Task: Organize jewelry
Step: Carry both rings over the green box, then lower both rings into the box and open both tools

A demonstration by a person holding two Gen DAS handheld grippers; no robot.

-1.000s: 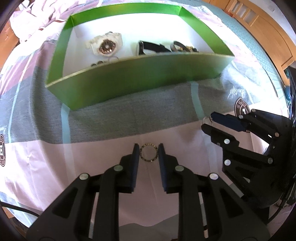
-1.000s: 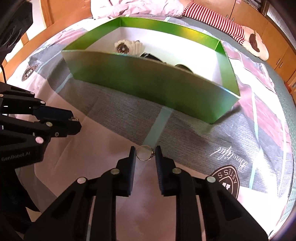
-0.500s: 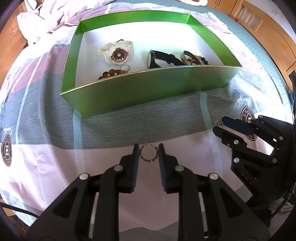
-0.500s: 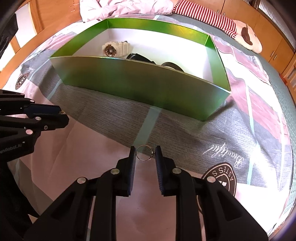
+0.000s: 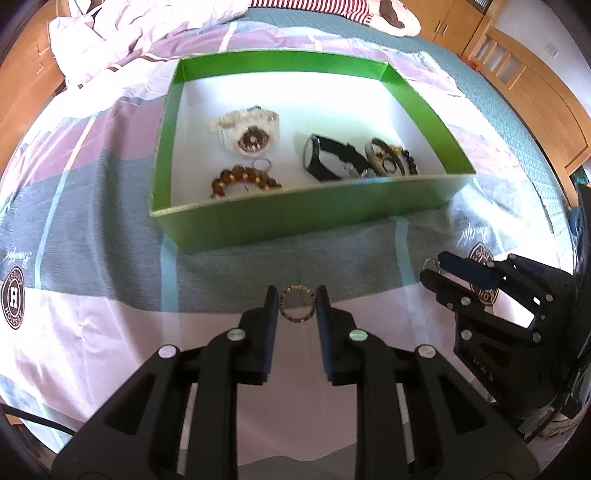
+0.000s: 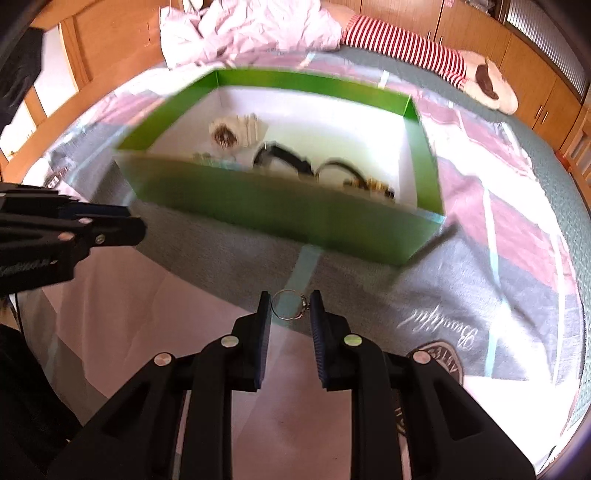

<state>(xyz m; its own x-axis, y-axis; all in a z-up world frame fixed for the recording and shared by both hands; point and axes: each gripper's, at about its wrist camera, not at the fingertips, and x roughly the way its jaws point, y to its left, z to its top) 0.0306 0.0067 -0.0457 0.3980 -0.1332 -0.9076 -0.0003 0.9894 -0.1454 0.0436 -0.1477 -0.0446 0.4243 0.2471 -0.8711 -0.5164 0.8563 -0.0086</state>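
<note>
Reading "Beautiful" script [image 6: 437, 326] on bedspread [image 6: 221, 258]; "H" crest [image 5: 14, 297].

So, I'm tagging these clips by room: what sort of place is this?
Most likely a bedroom. The green cardboard box of jewelry sits on a bed's patchwork pink-and-grey bedspread, a crumpled white duvet lies at its far end, and light wooden cupboards line the wall behind.

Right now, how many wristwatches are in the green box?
2. A chunky white wristwatch with a brown dial lies left of centre in the green cardboard box; a black-strapped wristwatch lies to its right. The near wall may hide more.
</note>
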